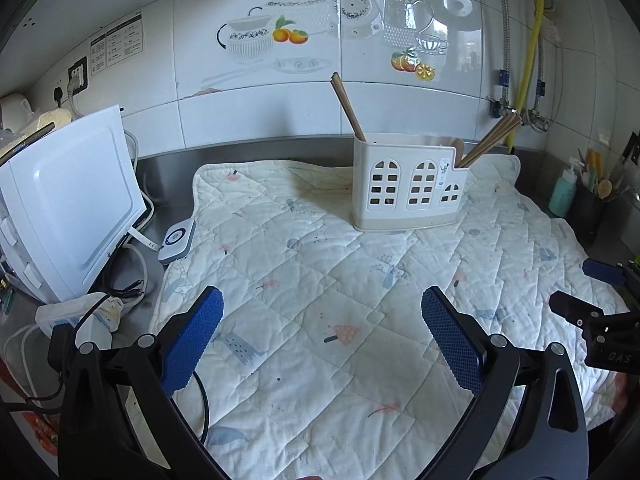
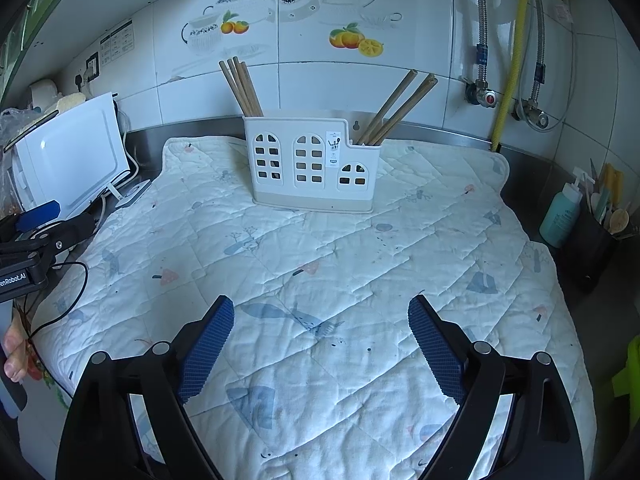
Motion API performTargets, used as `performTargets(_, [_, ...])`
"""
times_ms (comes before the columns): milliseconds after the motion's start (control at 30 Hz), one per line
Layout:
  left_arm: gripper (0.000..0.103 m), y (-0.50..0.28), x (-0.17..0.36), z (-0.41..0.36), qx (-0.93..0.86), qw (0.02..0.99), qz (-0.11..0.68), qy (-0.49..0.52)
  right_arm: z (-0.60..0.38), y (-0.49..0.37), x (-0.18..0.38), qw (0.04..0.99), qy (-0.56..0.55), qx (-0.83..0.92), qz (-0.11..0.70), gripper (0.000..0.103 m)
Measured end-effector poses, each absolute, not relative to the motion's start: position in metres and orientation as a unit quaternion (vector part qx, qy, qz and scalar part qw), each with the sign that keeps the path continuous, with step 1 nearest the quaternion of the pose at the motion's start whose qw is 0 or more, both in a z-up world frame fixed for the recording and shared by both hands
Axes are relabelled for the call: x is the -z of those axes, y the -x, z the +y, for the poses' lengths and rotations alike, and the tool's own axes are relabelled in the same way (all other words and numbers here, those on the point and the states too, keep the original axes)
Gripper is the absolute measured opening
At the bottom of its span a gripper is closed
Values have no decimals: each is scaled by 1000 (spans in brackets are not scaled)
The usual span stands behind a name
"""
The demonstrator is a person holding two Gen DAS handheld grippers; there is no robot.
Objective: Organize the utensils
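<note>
A cream utensil holder (image 1: 404, 184) (image 2: 312, 164) with window cut-outs stands upright at the back of a quilted white mat (image 1: 320, 300) (image 2: 320, 260). Wooden chopsticks lean out of its left compartment (image 1: 347, 108) (image 2: 240, 88), and another bunch leans out of its right compartment (image 1: 494, 138) (image 2: 396, 108). My left gripper (image 1: 322, 312) is open and empty above the mat, well in front of the holder. My right gripper (image 2: 320, 320) is open and empty, also in front of the holder. Each gripper shows at the other view's edge (image 1: 588, 296) (image 2: 44, 232).
A white appliance (image 1: 68, 204) (image 2: 68, 152) with cables and a small white device (image 1: 178, 240) stands left of the mat. A teal bottle (image 2: 560, 212) and a dark caddy of utensils (image 2: 592, 240) stand at the right. A tiled wall with pipes and valves rises behind.
</note>
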State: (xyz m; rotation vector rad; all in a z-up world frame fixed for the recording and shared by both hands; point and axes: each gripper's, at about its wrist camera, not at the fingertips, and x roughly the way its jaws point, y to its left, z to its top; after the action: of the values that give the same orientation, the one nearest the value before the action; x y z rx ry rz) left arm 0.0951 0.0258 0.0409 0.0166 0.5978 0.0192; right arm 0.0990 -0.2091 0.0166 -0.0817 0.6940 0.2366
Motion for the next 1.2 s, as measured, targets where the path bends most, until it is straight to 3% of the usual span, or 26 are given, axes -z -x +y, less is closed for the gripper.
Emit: performTargets(1200, [98, -98, -37, 23, -9, 954, 300, -12, -209, -99, -19, 934, 41, -111, 338, 86])
